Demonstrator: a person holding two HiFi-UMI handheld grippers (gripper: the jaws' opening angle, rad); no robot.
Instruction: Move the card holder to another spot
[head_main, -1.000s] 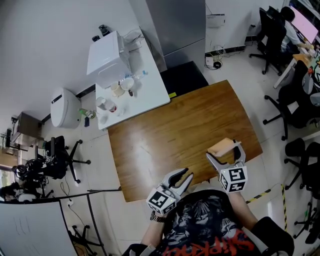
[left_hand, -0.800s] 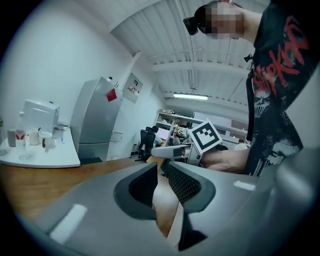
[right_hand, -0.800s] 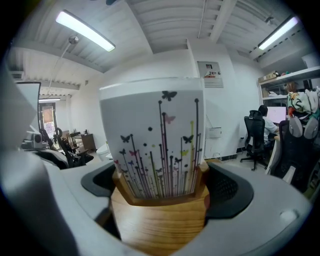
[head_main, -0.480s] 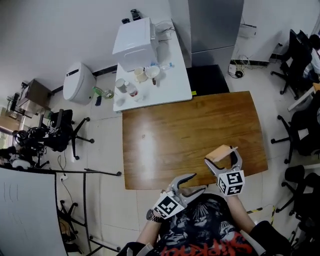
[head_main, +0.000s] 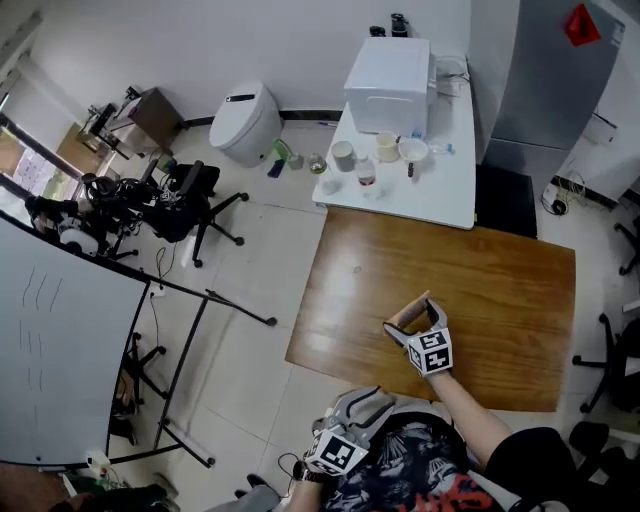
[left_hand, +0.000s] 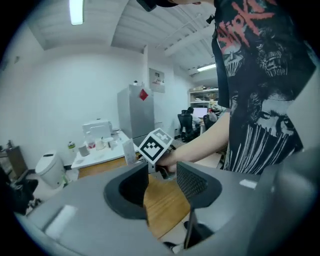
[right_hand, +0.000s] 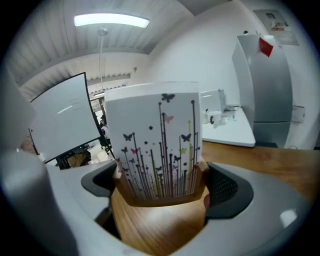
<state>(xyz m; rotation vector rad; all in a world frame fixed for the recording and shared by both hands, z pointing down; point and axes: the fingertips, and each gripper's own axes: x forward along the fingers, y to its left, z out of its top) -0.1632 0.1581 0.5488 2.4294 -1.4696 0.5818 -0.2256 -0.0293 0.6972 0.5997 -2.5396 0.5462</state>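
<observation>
Right gripper view: the right tongs (right_hand: 162, 190) are clenched on the wooden card holder (right_hand: 160, 201), one pad at each end. A butterfly-printed card (right_hand: 157, 140) stands upright in it. Head view places the holder over the brown bench (head_main: 500, 300), in its left half and toward the edge closest to the person (head_main: 420, 470). The left tongs (left_hand: 160, 187) hang off that same bench edge, jaws closing with nothing between them.
</observation>
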